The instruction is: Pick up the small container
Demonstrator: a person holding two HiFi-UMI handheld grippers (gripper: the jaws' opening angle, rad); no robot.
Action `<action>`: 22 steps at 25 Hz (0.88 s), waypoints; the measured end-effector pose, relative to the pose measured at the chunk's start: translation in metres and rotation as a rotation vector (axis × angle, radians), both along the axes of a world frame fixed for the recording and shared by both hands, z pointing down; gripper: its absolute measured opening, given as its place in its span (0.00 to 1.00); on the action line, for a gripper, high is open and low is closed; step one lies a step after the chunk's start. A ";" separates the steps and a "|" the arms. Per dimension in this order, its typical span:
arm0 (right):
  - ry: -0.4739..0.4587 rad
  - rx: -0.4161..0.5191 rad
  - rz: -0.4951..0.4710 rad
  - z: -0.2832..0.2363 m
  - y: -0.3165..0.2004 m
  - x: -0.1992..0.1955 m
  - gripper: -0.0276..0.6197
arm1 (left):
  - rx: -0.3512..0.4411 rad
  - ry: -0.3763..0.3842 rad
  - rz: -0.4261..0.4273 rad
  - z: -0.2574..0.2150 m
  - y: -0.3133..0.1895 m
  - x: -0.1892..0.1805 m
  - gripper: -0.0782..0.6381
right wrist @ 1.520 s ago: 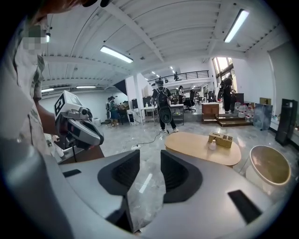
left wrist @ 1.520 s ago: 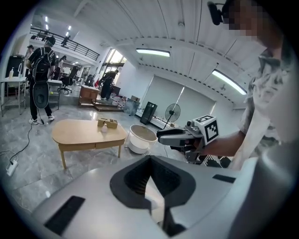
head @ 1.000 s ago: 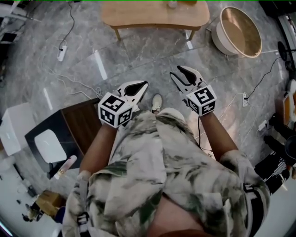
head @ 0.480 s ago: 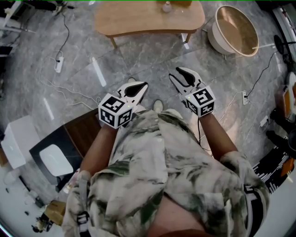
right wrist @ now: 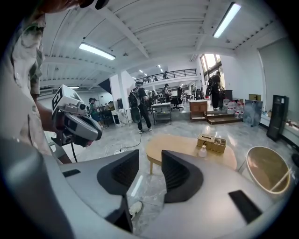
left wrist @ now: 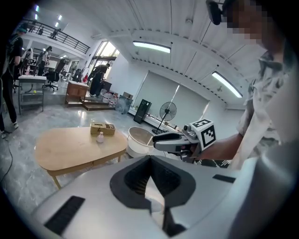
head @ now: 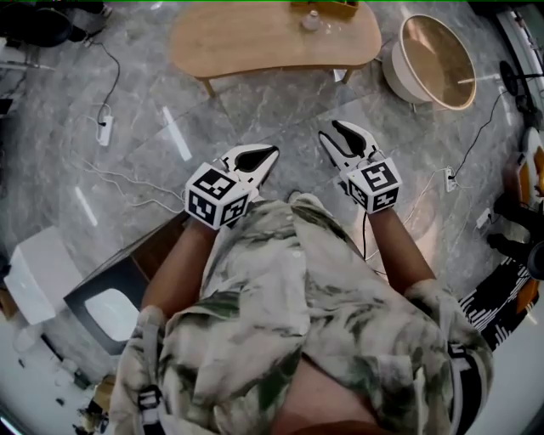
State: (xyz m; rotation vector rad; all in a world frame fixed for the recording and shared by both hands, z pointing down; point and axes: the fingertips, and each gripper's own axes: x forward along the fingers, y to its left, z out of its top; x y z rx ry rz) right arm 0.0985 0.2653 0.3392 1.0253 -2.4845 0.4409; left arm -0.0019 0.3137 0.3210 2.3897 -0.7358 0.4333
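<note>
The desk has drawn nearer at 12 o'clock as the person walks up, and the container stands near its far edge. The left claw is pinched together and the right claw stands wide. Both are empty, so the reach likely comes next.

Wooden table, round tub beside.
</note>
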 end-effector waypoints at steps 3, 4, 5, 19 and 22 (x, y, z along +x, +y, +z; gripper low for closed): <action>0.025 0.010 0.004 -0.001 -0.029 -0.026 0.30 | -0.009 0.006 0.022 0.002 -0.026 -0.023 0.14; 0.028 0.009 0.009 -0.001 -0.038 -0.034 0.30 | -0.012 0.008 0.029 0.003 -0.035 -0.029 0.14; 0.031 0.007 0.016 0.000 -0.046 -0.041 0.30 | -0.014 0.011 0.035 0.003 -0.043 -0.036 0.14; 0.089 -0.013 0.160 0.027 -0.136 -0.099 0.32 | -0.021 0.024 0.156 0.023 -0.135 -0.101 0.14; 0.093 -0.020 0.170 0.034 -0.149 -0.097 0.32 | -0.029 0.029 0.167 0.027 -0.148 -0.097 0.14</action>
